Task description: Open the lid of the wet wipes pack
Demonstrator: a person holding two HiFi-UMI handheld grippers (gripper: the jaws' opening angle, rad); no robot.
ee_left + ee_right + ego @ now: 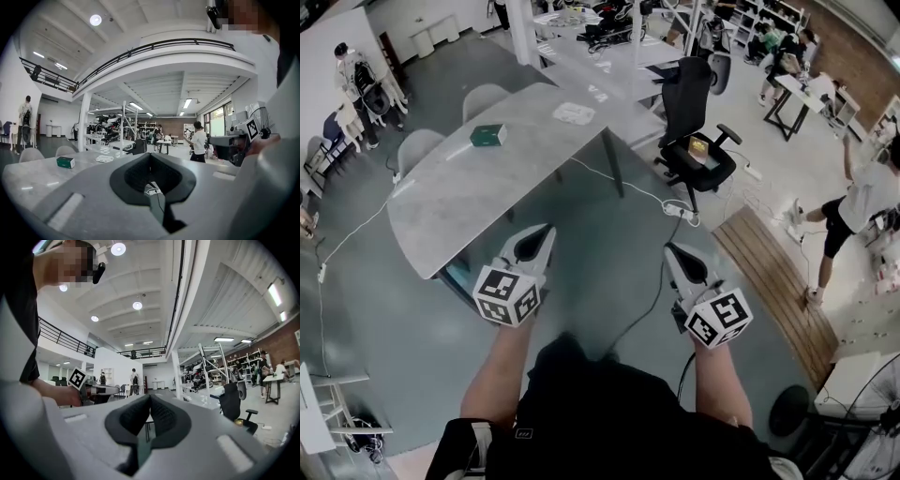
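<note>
A green wet wipes pack (488, 135) lies on the far half of the grey table (459, 197), well ahead of both grippers; the left gripper view also shows the pack (65, 162) at the left. My left gripper (546, 229) hovers over the floor just off the table's near edge, jaws shut and empty. My right gripper (668, 249) is level with it to the right, also shut on nothing. In each gripper view the fingertips meet: left gripper (149, 154), right gripper (149, 397). Neither touches the pack.
A white flat packet (573, 113) lies beyond the green pack. Grey chairs (483, 97) stand behind the table. A black office chair (698, 122), a power strip with cable (681, 211) and a wooden platform (773, 281) are to the right. Several people stand around the room.
</note>
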